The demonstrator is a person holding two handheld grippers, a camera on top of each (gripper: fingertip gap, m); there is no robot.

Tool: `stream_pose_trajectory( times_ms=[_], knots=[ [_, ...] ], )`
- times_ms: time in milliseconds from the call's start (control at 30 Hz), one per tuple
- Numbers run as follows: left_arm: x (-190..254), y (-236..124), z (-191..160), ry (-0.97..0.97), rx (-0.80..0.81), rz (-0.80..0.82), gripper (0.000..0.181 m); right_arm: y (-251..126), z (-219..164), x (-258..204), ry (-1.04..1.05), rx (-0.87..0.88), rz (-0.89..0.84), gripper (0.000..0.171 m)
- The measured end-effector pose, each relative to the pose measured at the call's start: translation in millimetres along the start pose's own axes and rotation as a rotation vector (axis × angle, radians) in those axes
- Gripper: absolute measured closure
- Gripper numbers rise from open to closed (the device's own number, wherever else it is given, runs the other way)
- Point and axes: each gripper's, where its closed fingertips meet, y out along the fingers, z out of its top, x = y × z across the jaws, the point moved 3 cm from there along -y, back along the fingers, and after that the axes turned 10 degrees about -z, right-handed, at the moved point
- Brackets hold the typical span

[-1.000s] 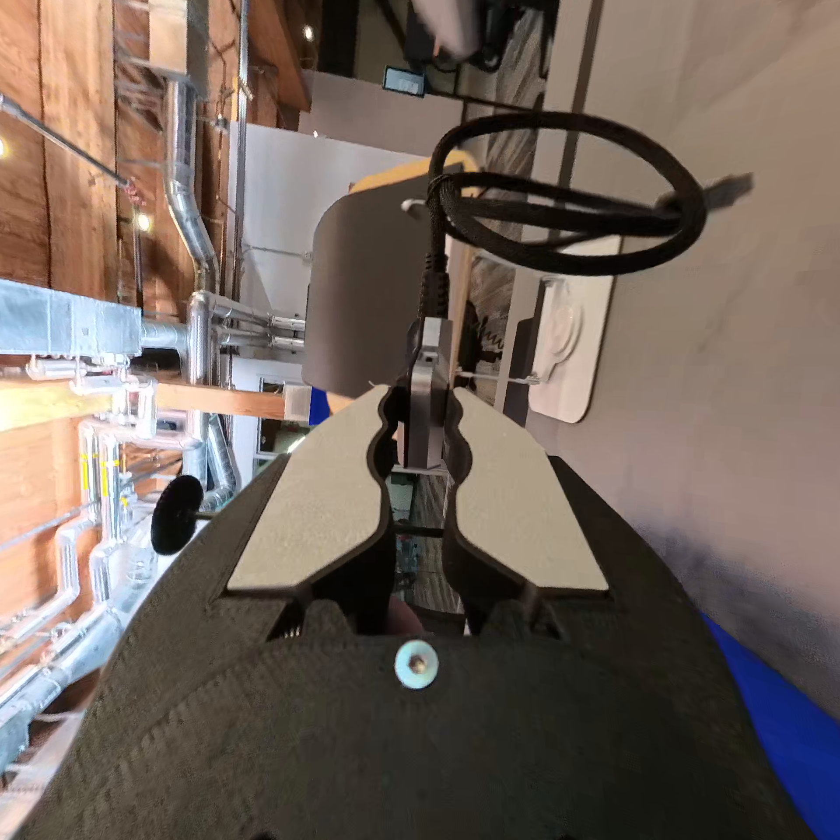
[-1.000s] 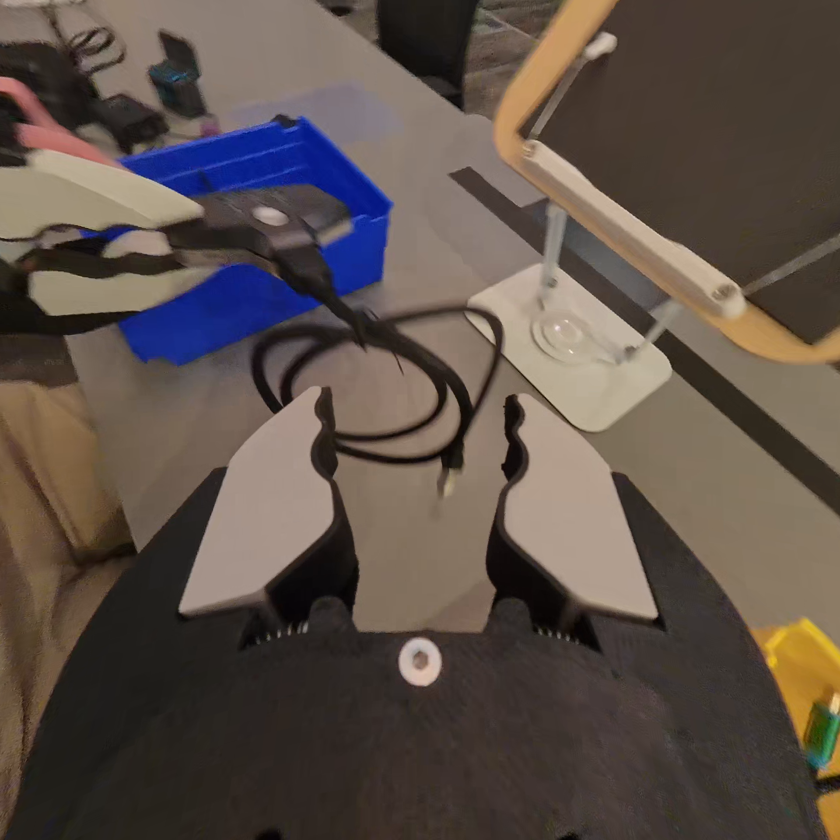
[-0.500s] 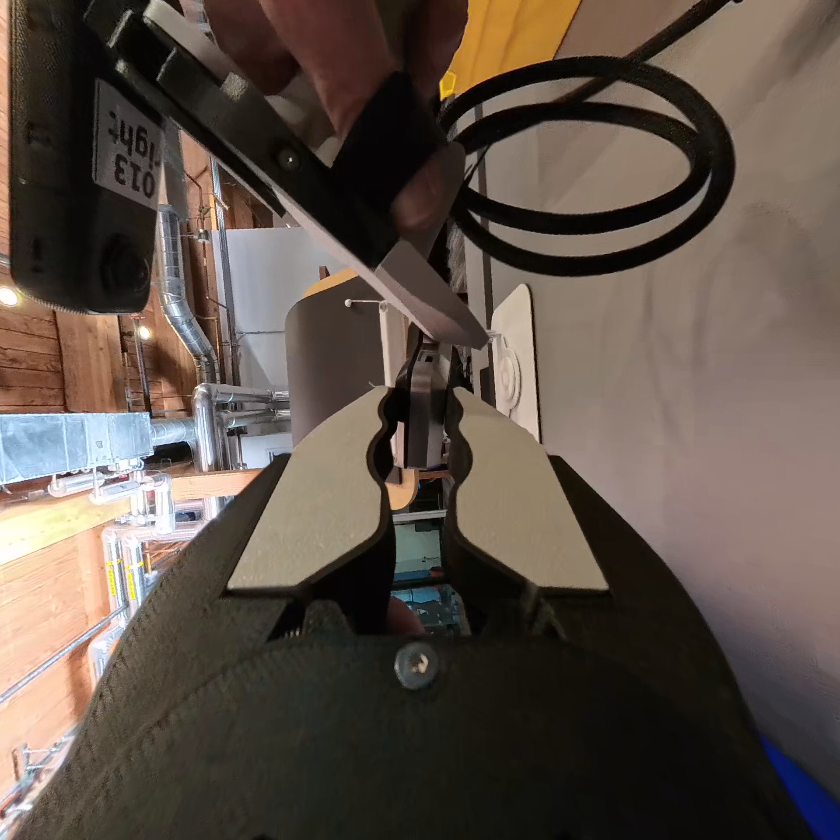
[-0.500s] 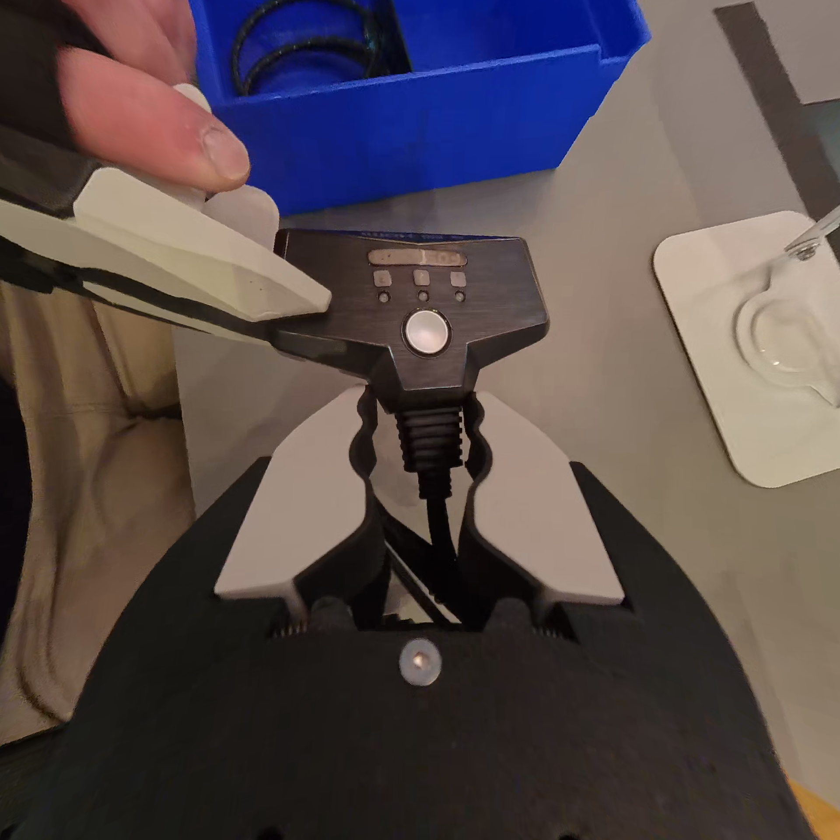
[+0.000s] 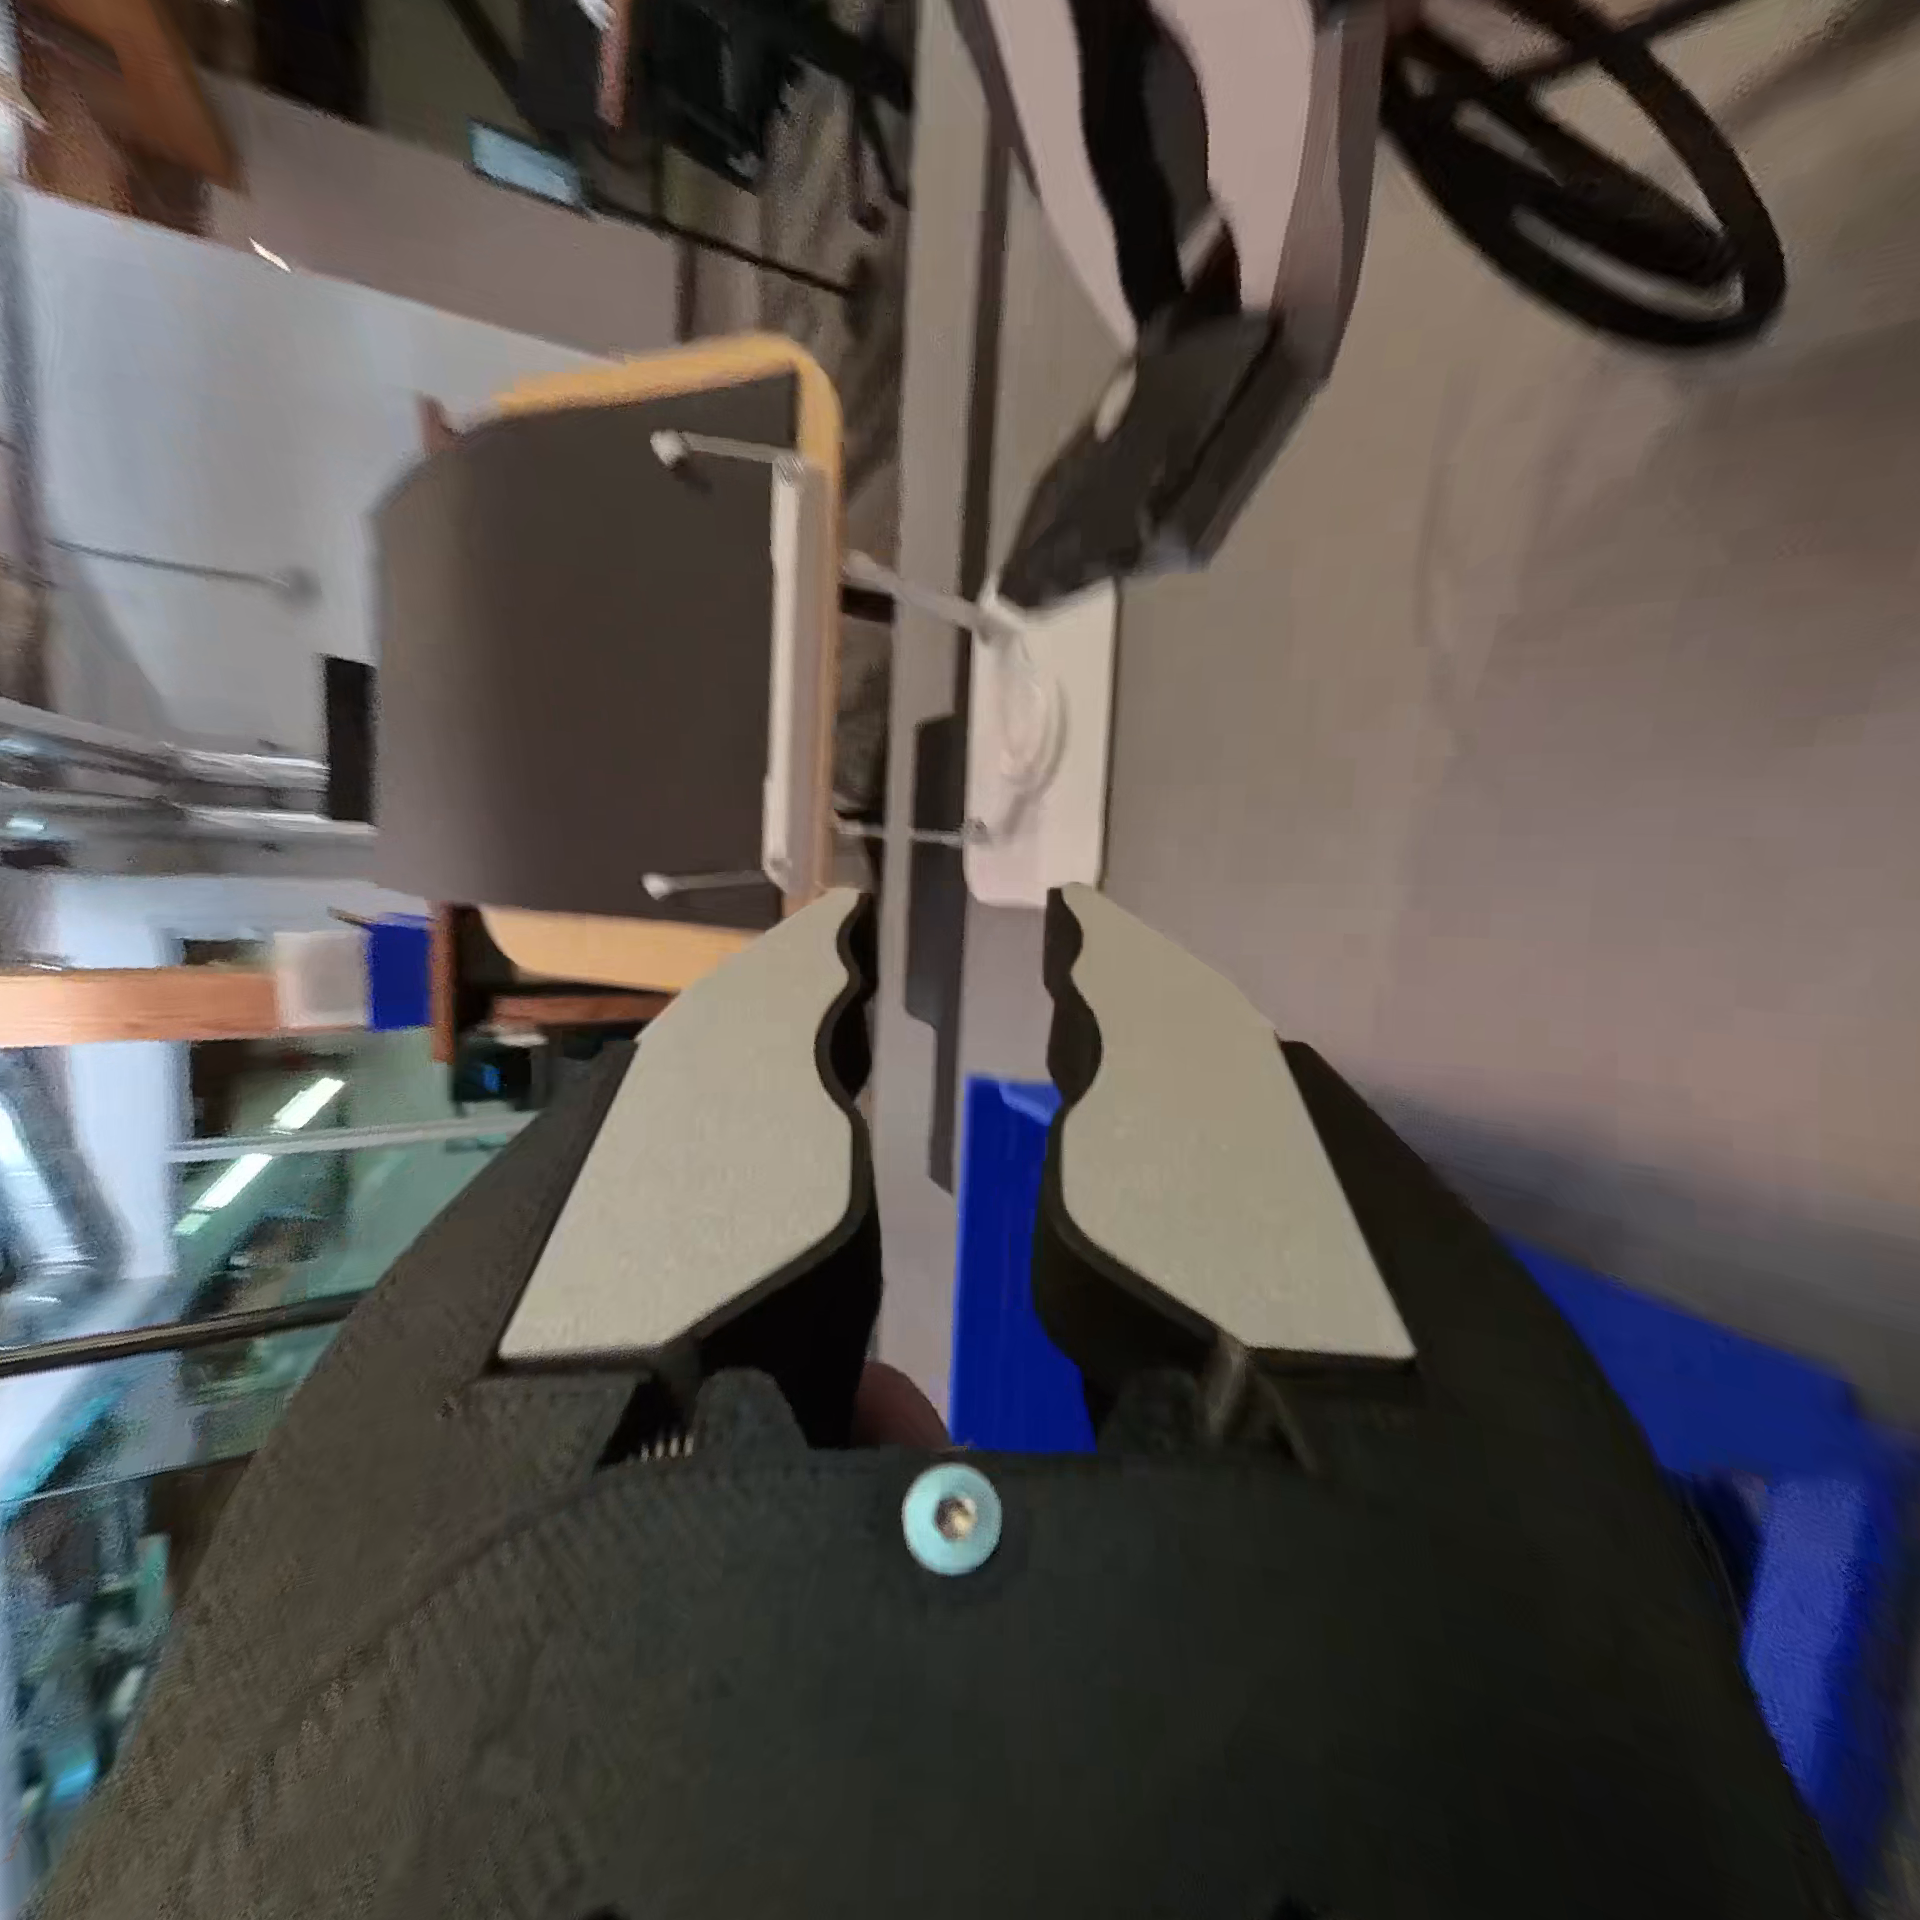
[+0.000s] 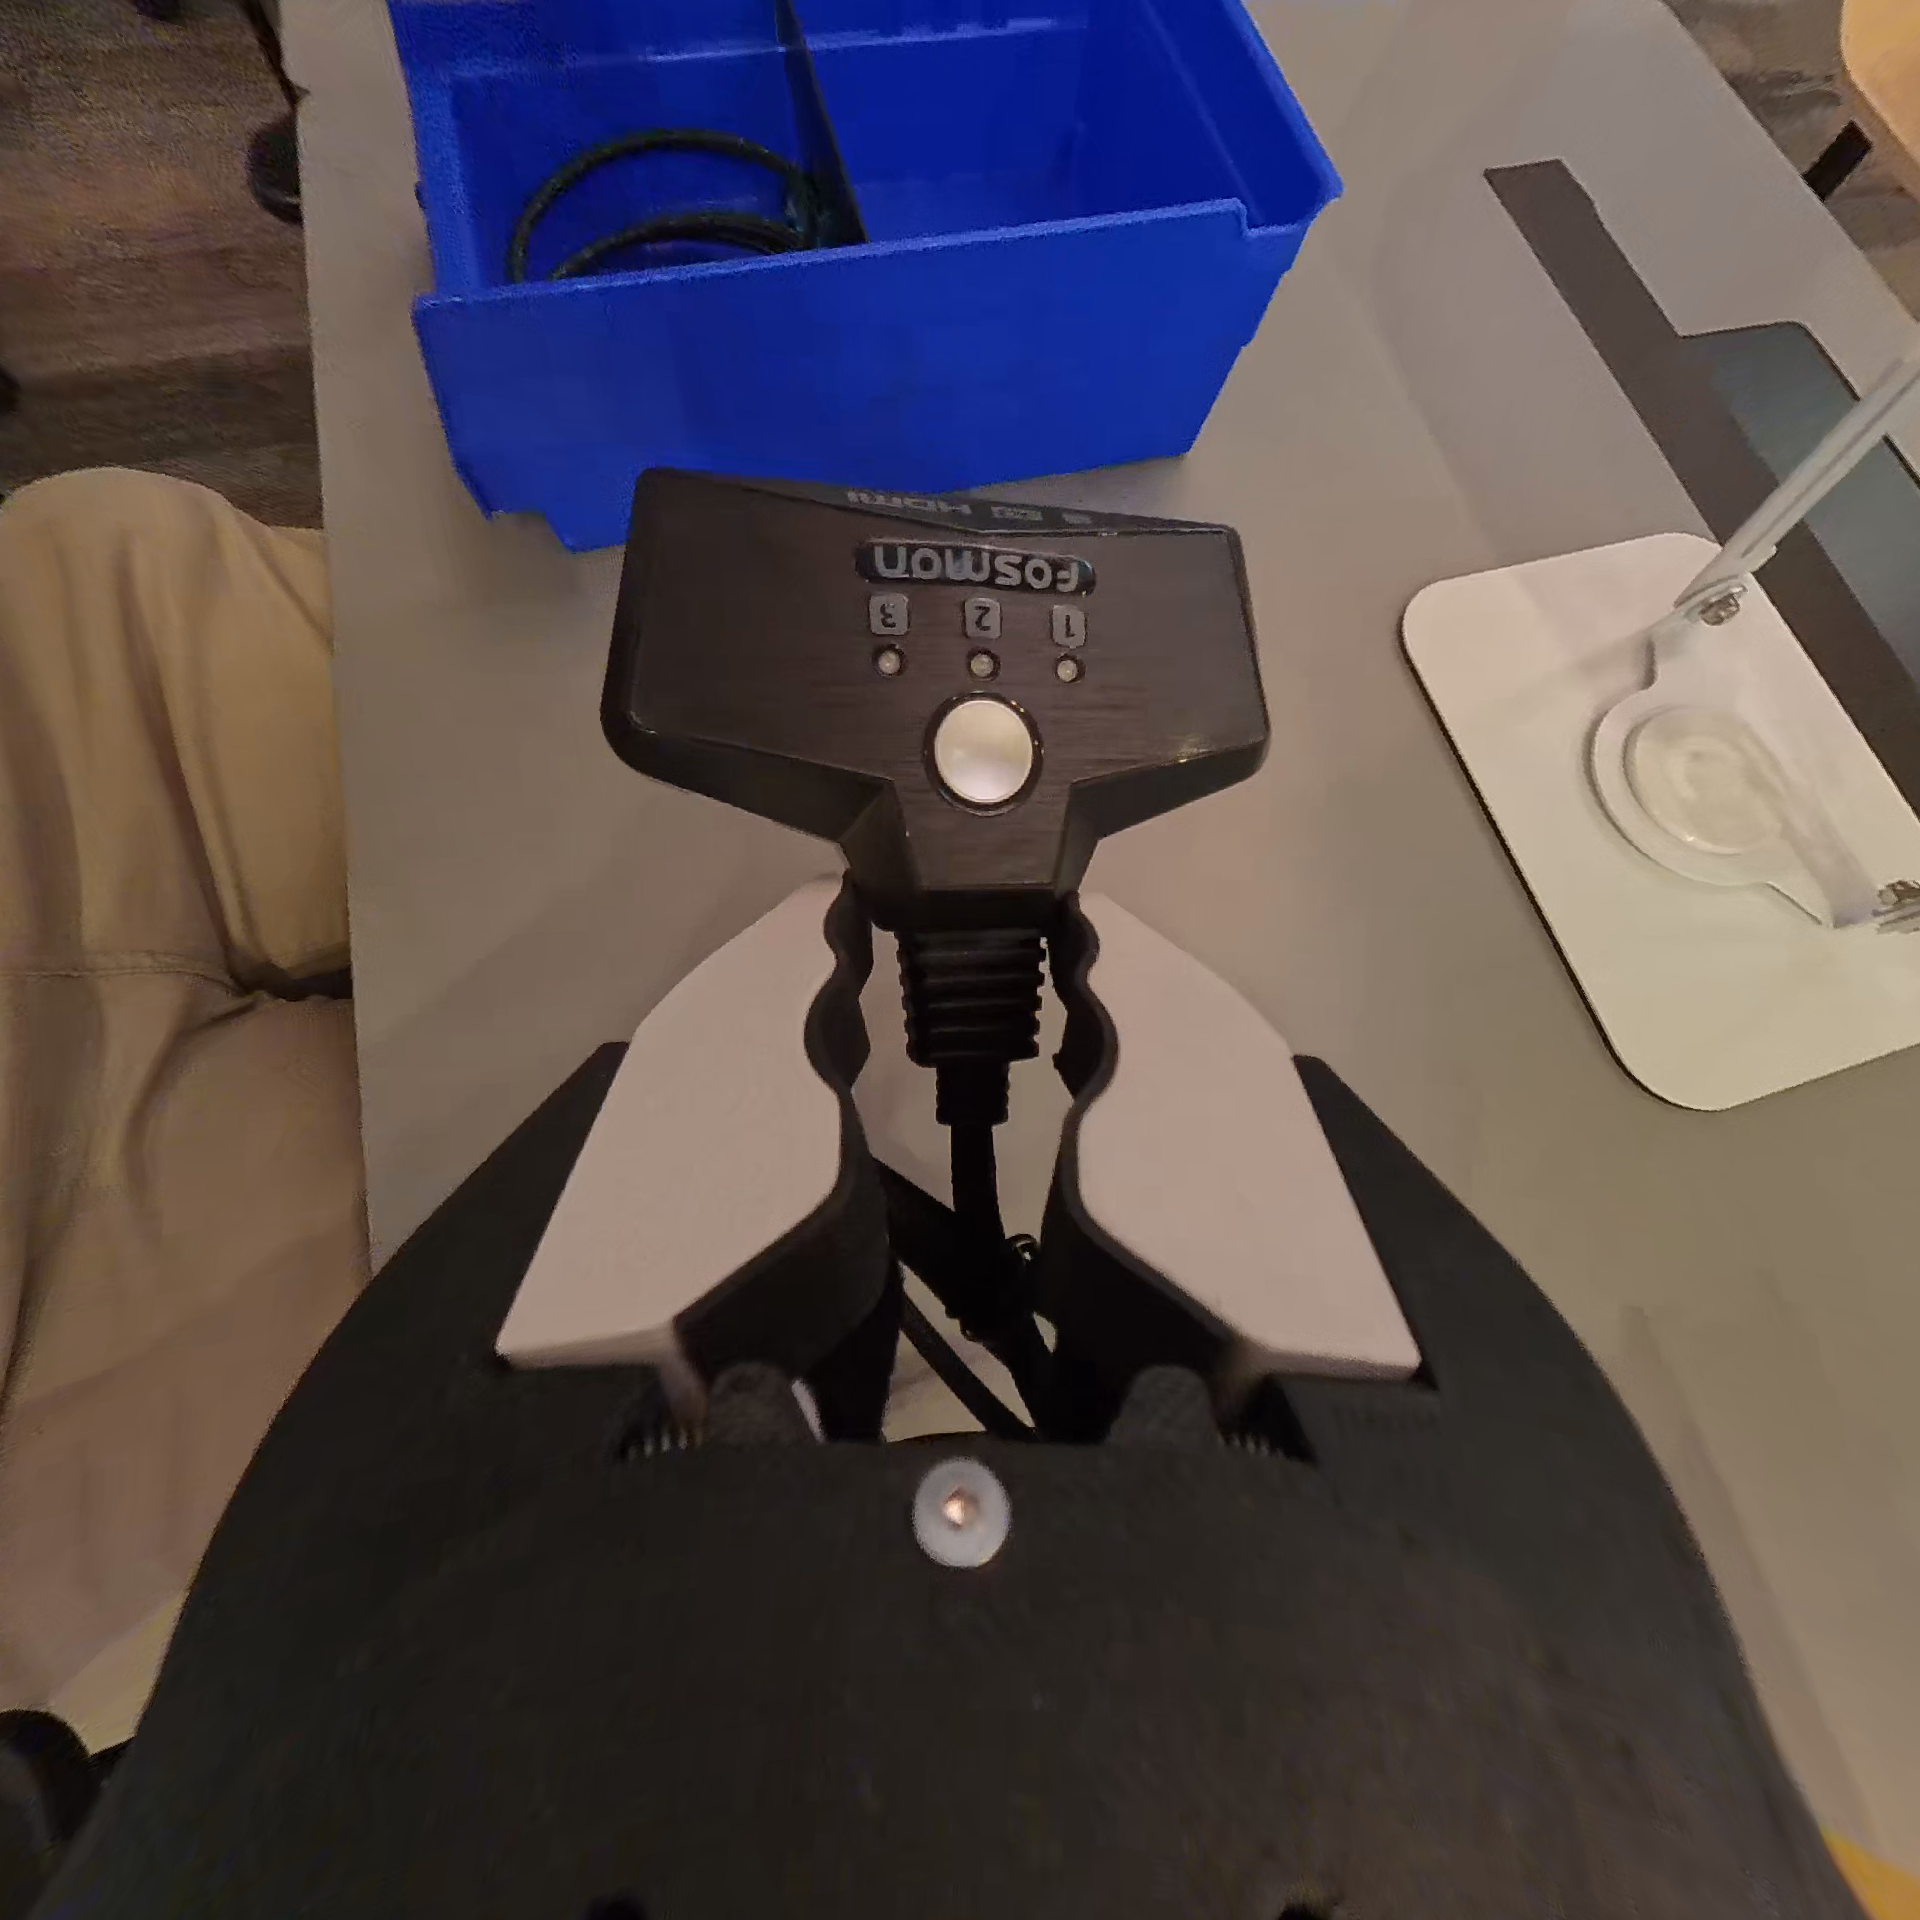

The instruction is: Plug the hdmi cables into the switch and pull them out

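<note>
Gripping the switch (image 6: 935, 686) only by its ribbed cable collar, the right gripper (image 6: 961, 961) held it above the surface (image 6: 1351, 1299); pushing a plug in could twist it loose. Left gripper (image 5: 956, 997) fingers stood narrowly apart, empty. A cable (image 6: 655, 213) lay in the bin (image 6: 831, 353).

A grey table (image 6: 1351, 436) carries a blue divided bin (image 6: 852, 343) and, well apart, a white stand base (image 6: 1538, 790).

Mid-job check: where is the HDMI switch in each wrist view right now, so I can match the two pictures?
Left wrist view: switch upper right of centre, blurred, off the table.
Right wrist view: switch centre, right gripper shut on its neck.
Shared landmark: white stand base.
</note>
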Motion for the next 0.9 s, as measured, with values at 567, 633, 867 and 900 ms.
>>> stream_pose_trajectory(
  times_ms=[567,633,867,900],
  knots=[
    [111,1,-158,-0.149,-0.309,-0.469,0.149,12,-6,-6,0.022,0.003,0.048,0.138],
    [120,7,-166,-0.124,-0.327,-0.464,0.149,12,-5,-6,0.024,0.005,0.049,0.138],
    [133,27,-175,-0.009,-0.347,-0.394,0.147,14,-7,-6,0.022,0.004,0.046,0.138],
    [136,29,-181,0.010,-0.373,-0.402,0.147,14,-7,-5,0.023,0.006,0.046,0.138]
  ],
)
